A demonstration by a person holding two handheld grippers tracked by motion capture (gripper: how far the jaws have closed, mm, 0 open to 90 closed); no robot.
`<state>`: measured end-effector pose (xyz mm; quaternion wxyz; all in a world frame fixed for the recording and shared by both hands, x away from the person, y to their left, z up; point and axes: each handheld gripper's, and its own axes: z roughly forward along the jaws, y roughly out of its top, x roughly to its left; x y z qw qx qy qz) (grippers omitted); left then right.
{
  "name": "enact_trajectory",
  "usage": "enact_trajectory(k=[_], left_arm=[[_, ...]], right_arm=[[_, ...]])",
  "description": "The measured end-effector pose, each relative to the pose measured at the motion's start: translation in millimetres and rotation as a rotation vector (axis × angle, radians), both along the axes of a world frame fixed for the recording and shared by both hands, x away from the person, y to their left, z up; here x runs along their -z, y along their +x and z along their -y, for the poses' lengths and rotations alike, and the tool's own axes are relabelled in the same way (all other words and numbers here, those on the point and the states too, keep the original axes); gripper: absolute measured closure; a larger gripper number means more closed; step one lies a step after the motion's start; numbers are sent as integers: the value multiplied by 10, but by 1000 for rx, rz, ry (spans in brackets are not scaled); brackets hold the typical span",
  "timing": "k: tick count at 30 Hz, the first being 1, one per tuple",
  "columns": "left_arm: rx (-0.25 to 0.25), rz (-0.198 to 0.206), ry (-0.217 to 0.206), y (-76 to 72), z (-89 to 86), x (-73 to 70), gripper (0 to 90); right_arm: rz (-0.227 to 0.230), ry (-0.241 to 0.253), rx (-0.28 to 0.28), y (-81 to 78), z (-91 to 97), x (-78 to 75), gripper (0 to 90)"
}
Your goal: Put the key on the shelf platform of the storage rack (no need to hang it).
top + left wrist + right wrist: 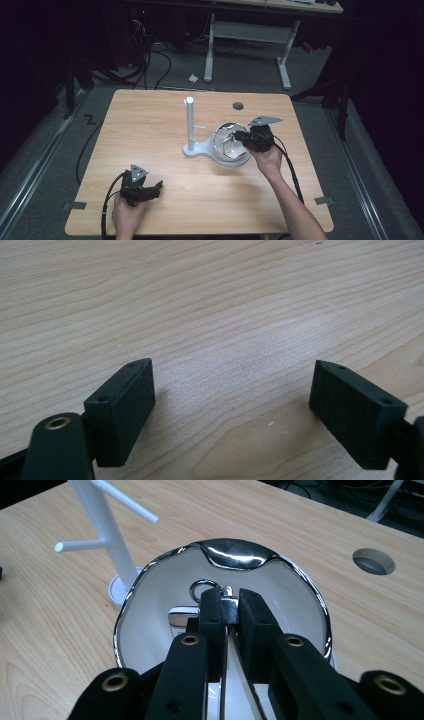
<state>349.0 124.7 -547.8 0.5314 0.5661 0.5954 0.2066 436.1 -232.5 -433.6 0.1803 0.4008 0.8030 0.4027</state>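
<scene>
Pale wood table (pixel 165 125) carries everything. Near its front left, the left gripper (pixel 156 187) rests low, its 2 jaws spread wide over bare wood. At centre stands a white stand (pixel 190 127), its base touching a shiny bowl (pixel 220 150). The right gripper (pixel 229 611) reaches into the bowl, jaws pinched narrowly on a small metal clasp (pixel 228 602).
</scene>
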Motion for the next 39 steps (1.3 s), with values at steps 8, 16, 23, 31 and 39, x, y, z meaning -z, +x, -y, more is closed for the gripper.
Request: enact_trajectory(k=[8, 16, 23, 31, 39], left_arm=[[0, 0, 0, 0, 0, 0, 188], [0, 0, 0, 0, 0, 0, 188], [0, 0, 0, 0, 0, 0, 188], [0, 0, 1, 0, 0, 0, 188], [0, 0, 0, 0, 1, 0, 188]], right_arm=[[-21, 0, 4, 83, -66, 68, 817], [-29, -30, 5, 164, -178, 100, 817], [-38, -38, 12, 208, -227, 153, 814], [-33, -11, 30, 198, -167, 141, 654], [-28, -15, 35, 128, -80, 82, 560]])
